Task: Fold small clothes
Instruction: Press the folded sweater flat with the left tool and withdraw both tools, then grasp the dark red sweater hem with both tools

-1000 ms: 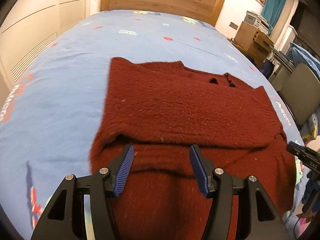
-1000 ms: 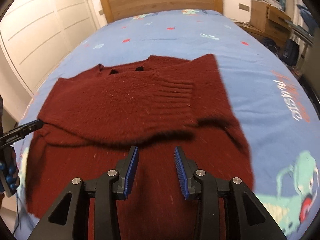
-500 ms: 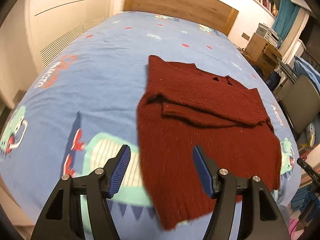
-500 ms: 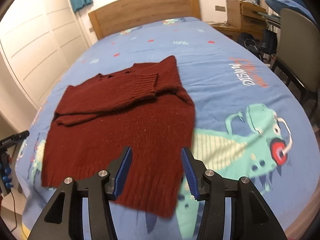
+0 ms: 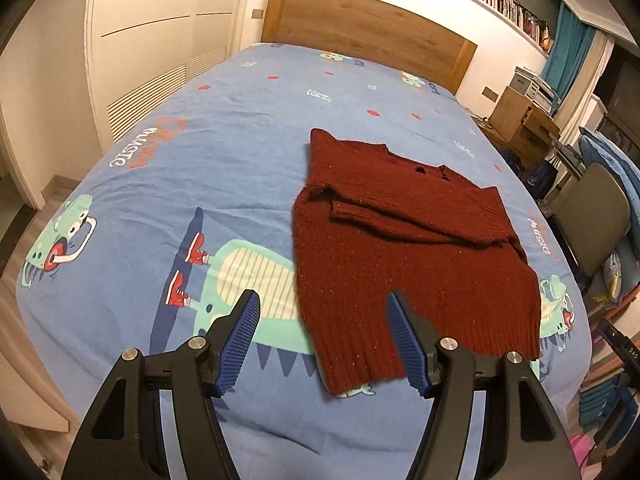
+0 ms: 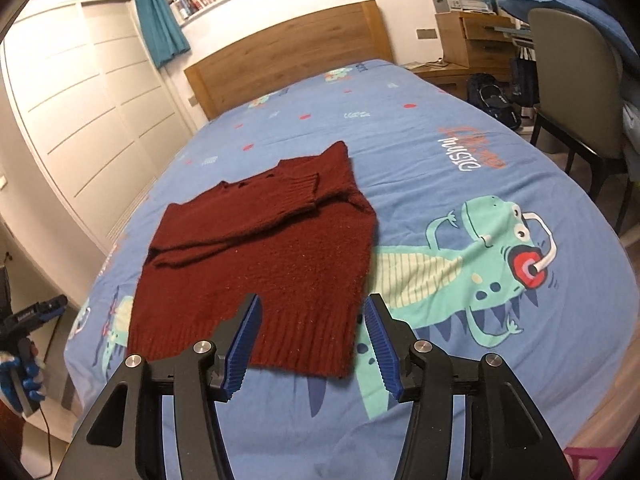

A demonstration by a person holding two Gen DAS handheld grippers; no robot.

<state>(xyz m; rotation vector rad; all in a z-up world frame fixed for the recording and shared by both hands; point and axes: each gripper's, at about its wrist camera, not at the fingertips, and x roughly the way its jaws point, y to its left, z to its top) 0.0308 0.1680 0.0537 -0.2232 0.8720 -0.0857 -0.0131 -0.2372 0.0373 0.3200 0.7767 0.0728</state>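
Two grippers stand clear of the sweater, both farther from it than a second ago, when their fingers sat low over the knit with the folded sleeves filling each view. Left gripper (image 5: 322, 338): its blue ribbed fingers (image 5: 240, 340) have just been opening and are now spread roughly halfway, with nothing between them; through the gap show the sheet and the sweater's near hem corner, well below and not touched. Right gripper (image 6: 312, 344): its fingers (image 6: 382, 346) have likewise just been opening, to about half spread, and grip nothing; the opposite hem corner lies below them, apart from the pads.

Dark red sweater (image 5: 404, 248) lies flat on the bed (image 5: 240, 132), on a blue sheet printed with green dinosaurs, nearer the foot than the wooden headboard (image 5: 368, 36). Both sleeves are folded inward across the chest, one over the other, so the ribbed cuff (image 6: 298, 192) of the upper sleeve rests near the right shoulder. The body below the sleeves is spread in a single smooth panel ending in a ribbed hem (image 6: 256, 344). The neckline points toward the headboard. In the right wrist view the left gripper's body appears at the left edge, held in a gloved hand (image 6: 20, 376).
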